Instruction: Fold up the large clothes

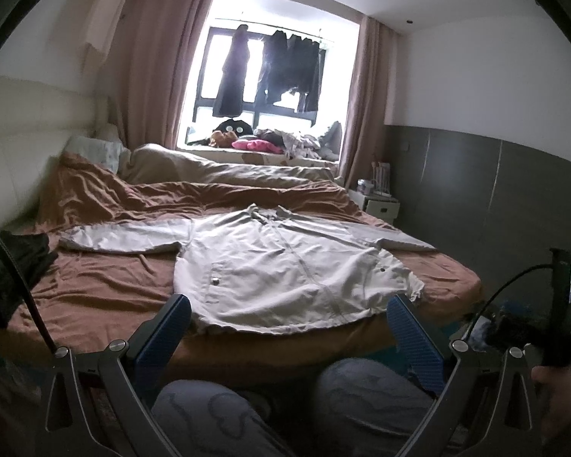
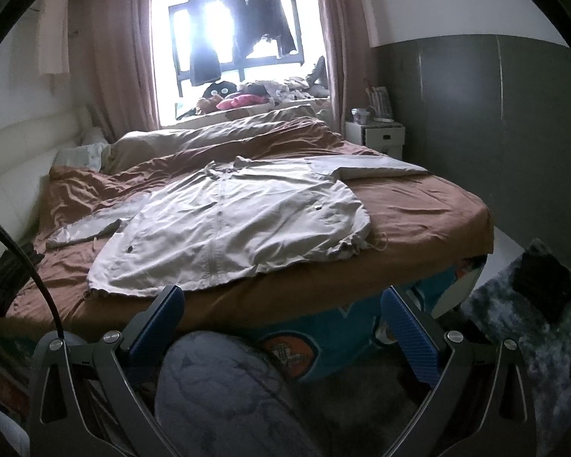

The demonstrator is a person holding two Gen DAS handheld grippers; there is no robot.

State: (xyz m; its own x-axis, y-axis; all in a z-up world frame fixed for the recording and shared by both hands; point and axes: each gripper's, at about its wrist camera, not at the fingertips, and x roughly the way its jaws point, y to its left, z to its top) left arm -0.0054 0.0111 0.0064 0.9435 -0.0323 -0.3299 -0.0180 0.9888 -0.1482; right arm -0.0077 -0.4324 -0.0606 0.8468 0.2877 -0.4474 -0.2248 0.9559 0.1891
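Observation:
A large pale beige zip jacket [image 1: 281, 266] lies flat, front up, on the brown bed sheet [image 1: 106, 282], both sleeves spread out to the sides and its hem near the bed's front edge. It also shows in the right wrist view [image 2: 224, 224]. My left gripper [image 1: 287, 318] is open and empty, held back in front of the bed's edge, just short of the hem. My right gripper [image 2: 281, 312] is open and empty, below the bed's front edge. The right gripper's body [image 1: 552, 327] shows at the right of the left wrist view.
A dark garment [image 1: 15, 270] lies on the bed's left side. A rumpled duvet [image 1: 224, 175] and pillow lie at the far end. A white nightstand [image 2: 375, 135] stands at the right. My knees [image 1: 361, 392] are below the grippers. A grey rug [image 2: 529, 327] covers the floor at the right.

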